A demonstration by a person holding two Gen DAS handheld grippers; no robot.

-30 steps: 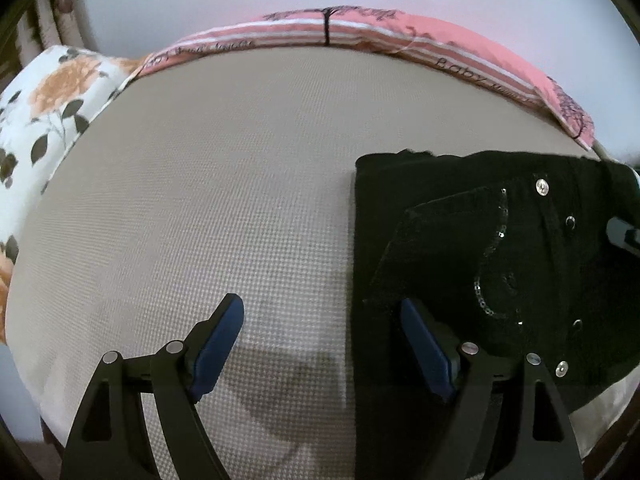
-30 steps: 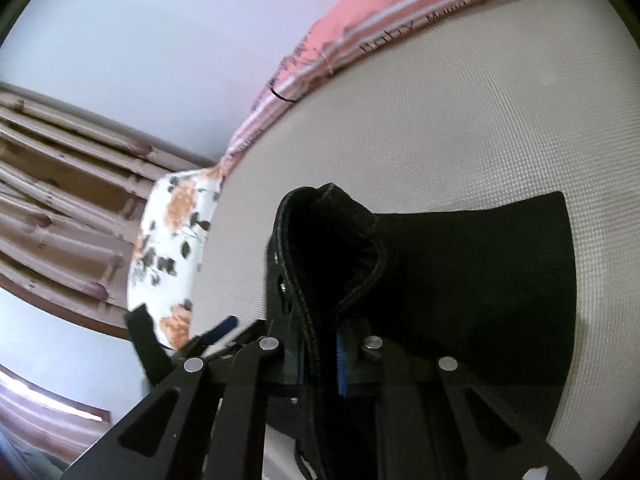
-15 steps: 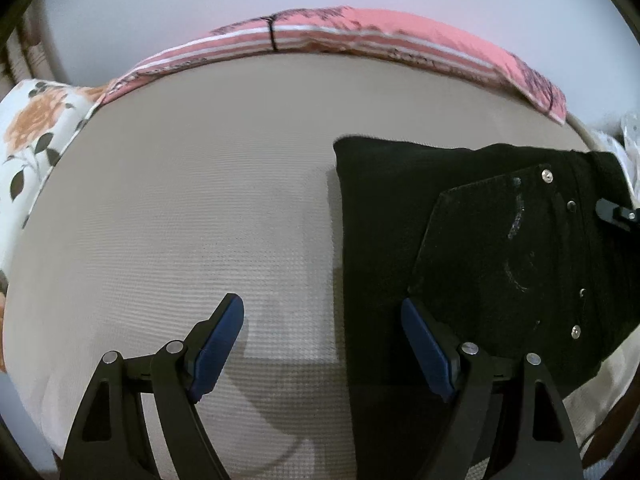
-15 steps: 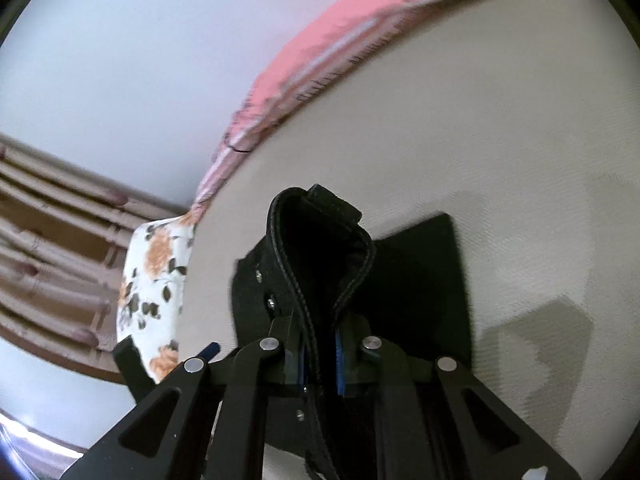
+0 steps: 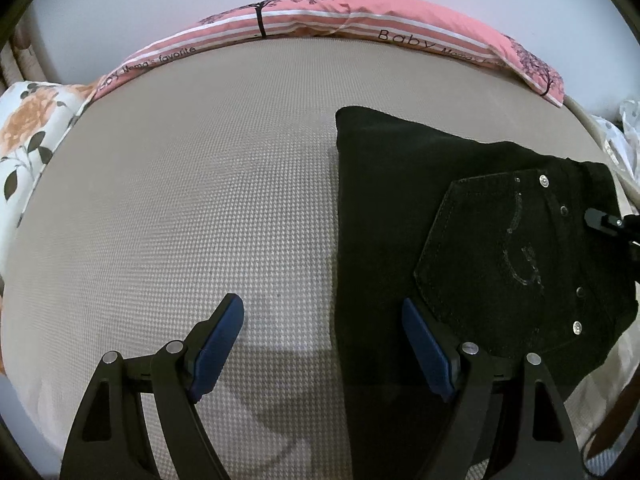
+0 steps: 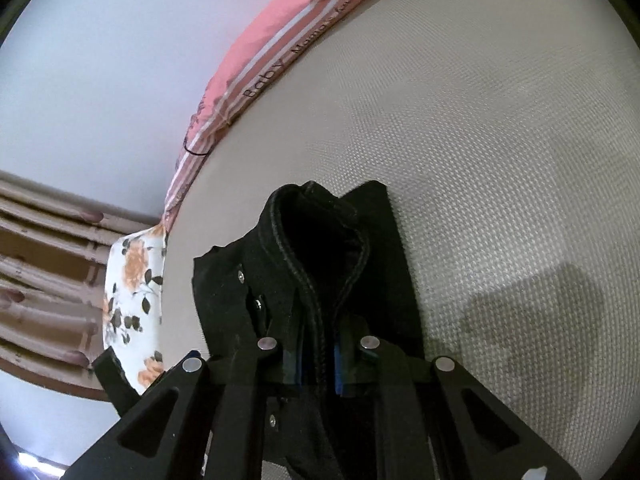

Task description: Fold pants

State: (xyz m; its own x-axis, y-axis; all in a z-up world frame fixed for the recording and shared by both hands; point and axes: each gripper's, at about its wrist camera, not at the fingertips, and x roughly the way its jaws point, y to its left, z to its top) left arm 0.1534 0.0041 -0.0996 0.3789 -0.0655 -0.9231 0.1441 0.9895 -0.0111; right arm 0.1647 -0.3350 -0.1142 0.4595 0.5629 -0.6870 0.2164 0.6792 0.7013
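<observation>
So the right claw (image 6: 318, 364) is clamped down tight on the waistband edge of the black pants (image 5: 460, 240), blue pads squeezing the stitched hem so the fabric bunches up into a little arch right in front of it. The left claw (image 5: 322, 344) is spread wide with nothing between its blue pads (image 5: 218, 340), just hanging over the bed (image 5: 180, 200); one finger sits above bare mattress cover and the other above the left edge of the pants, not gripping anything. The pants themselves are lying folded on the right part of the bed from the left claw's view, a flat dark rectangle with a back pocket (image 5: 492, 256) facing up, some sparkly stitching on it and a few metal rivets along the waistband side. The straight folded edge runs pretty much down the middle between the left claw's fingers. You can just spot the tip of the right claw poking in at the far right edge of that view, at the waistband. The bed cover is a beige waffle-textured thing. Along the far side there's a pink striped pillow (image 5: 360, 28) with "Baby" lettering on it, pushed against a pale wall, and a white floral pillow (image 5: 28, 132) with orange flowers at the left end. From the right claw's view some wooden slats (image 6: 48, 280) show past the floral pillow.
</observation>
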